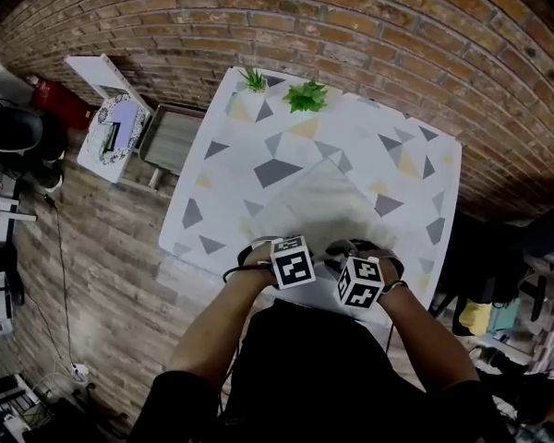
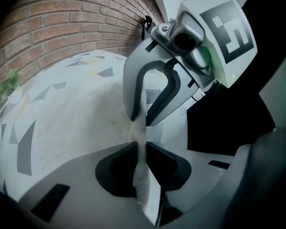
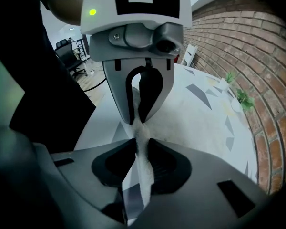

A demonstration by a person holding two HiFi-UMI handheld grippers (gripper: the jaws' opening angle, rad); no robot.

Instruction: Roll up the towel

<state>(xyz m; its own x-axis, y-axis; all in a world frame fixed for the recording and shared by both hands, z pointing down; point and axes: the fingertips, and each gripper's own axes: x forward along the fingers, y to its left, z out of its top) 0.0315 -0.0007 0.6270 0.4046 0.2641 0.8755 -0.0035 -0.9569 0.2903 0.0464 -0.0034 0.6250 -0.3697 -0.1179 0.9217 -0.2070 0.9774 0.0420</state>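
A white towel (image 1: 319,201) lies flat on the table (image 1: 231,155), which has a grey and yellow triangle pattern. At the table's near edge my two grippers stand side by side, pointing steeply down. The left gripper (image 1: 291,258) is shut on the towel's near edge (image 2: 141,149), which runs as a thin fold between its pads. The right gripper (image 1: 360,275) pinches the same edge (image 3: 142,151) close beside it. Each gripper view shows the other one just ahead, the right gripper (image 2: 139,120) and the left gripper (image 3: 138,120), nipping the cloth. In the head view the marker cubes hide the fingertips.
Two small green plants (image 1: 252,79) (image 1: 307,95) stand at the table's far edge against the brick wall (image 1: 369,26). Left of the table are a white chair (image 1: 111,127) and a grey bench (image 1: 171,138). A black office chair (image 1: 14,132) stands farther left.
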